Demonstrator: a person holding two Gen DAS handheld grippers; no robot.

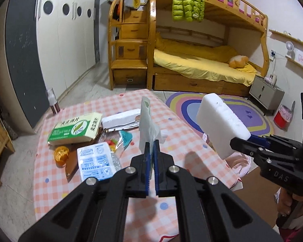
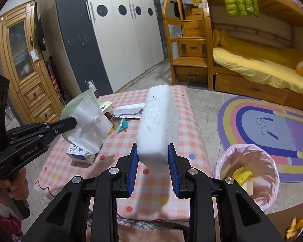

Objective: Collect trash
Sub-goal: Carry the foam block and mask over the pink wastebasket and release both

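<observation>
My left gripper (image 1: 150,147) is shut on a thin white and green paper wrapper (image 1: 148,121), which stands up above the pink checked table (image 1: 177,127). In the right wrist view the same wrapper (image 2: 88,119) hangs from the left gripper (image 2: 73,122) at the left. My right gripper (image 2: 152,151) is shut on a white foam block (image 2: 157,121), held above the table's right side. That block (image 1: 222,123) also shows at the right of the left wrist view. A bin lined with a pink bag (image 2: 250,161) stands on the floor right of the table.
On the table lie a green box (image 1: 74,129), an orange peel (image 1: 61,154), a blue-white packet (image 1: 95,161), a white foam bar (image 1: 121,118) and plastic wrappers. A spray bottle (image 1: 53,102) stands beyond the far left corner. Cardboard with orange peel (image 2: 295,223) lies beside the bin.
</observation>
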